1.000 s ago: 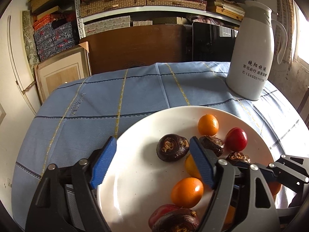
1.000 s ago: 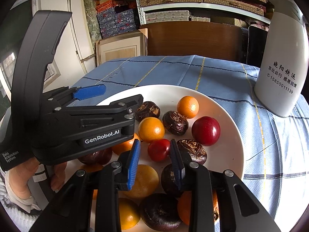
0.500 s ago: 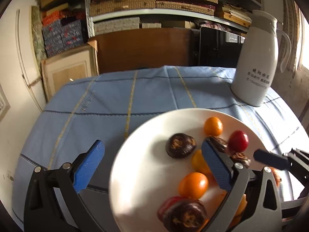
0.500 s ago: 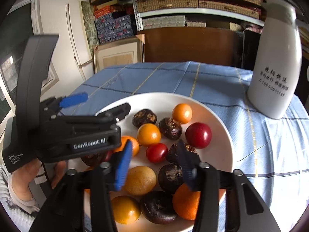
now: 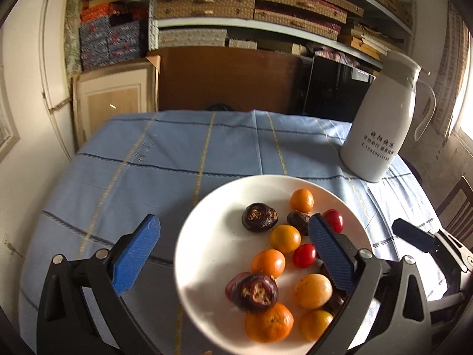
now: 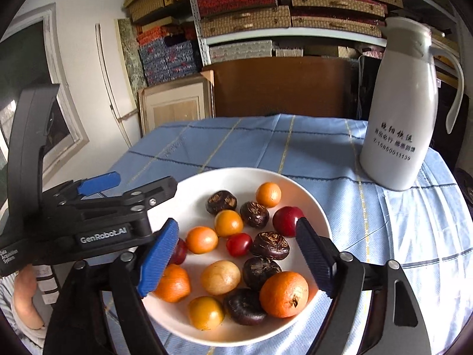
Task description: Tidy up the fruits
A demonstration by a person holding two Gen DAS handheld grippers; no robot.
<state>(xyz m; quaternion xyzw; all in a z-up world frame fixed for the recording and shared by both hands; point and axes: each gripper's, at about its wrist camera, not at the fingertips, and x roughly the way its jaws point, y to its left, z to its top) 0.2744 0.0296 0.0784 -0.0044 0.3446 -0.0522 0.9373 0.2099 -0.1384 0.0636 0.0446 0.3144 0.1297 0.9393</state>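
A white plate point(image 6: 189, 198) on the blue tablecloth holds several oranges, dark brown fruits and red ones. My right gripper point(image 6: 236, 222) hovers over the near half of the plate. Its jaws are opening and grip nothing, and a small red tomato point(image 6: 239, 244) lies on the plate below the gap. My left gripper point(image 5: 233, 220) stands wide open above the plate's left rim point(image 5: 189, 230), with nothing between its blue pads. A dark brown fruit point(image 5: 259, 216) lies just beyond them. In the right wrist view the left gripper point(image 6: 142, 181) reaches in from the left.
A tall white thermos jug point(image 6: 402, 124) stands on the cloth at the back right, beyond the plate. Bare tablecloth point(image 5: 177, 153) stretches left of and behind the plate. Shelves of boxes and a brown board rise behind the table. A hand point(image 6: 26, 293) shows at lower left.
The right jaws were shut on the small red tomato and have spread off it, leaving it on the plate. The left jaws widened. Both grippers rose and drew back.
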